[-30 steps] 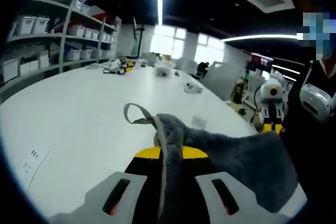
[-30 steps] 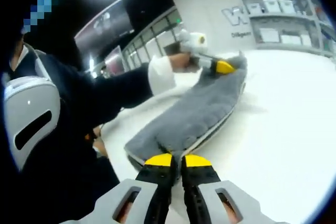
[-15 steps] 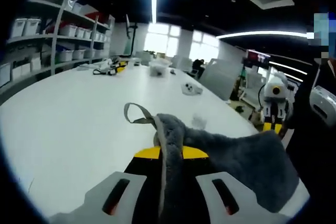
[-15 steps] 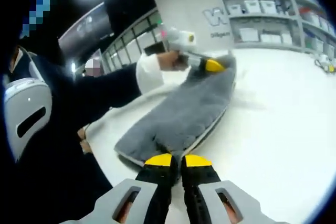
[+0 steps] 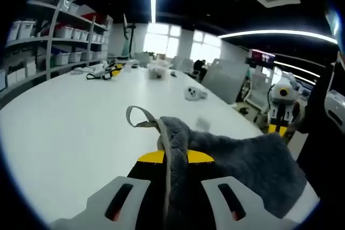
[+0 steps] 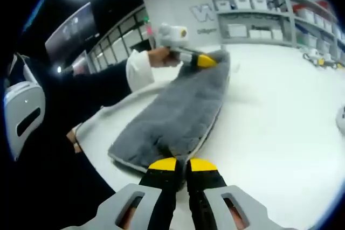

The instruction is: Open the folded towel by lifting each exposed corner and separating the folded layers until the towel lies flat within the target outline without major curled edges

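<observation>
Grey towel point(image 6: 183, 111): folded into a long strip, stretched above the white table point(image 6: 280, 111), long axis running from right gripper point(image 6: 182, 164) to left gripper point(image 6: 207, 61). Right gripper: jaws closed on the near end. Left gripper point(image 5: 173, 157): jaws pinched on the far corner, hanging loop point(image 5: 141, 118) standing free beyond the tips. Shelves point(image 5: 54, 41): rows of pale storage bins point(image 5: 63, 32), contents not discernible. Small objects point(image 5: 156, 71) lie far down the table.

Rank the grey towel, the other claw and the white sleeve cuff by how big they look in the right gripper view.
1. grey towel, clearly largest.
2 and 3. white sleeve cuff and left claw: similar in apparent size, both far from the camera, so left unranked.
</observation>
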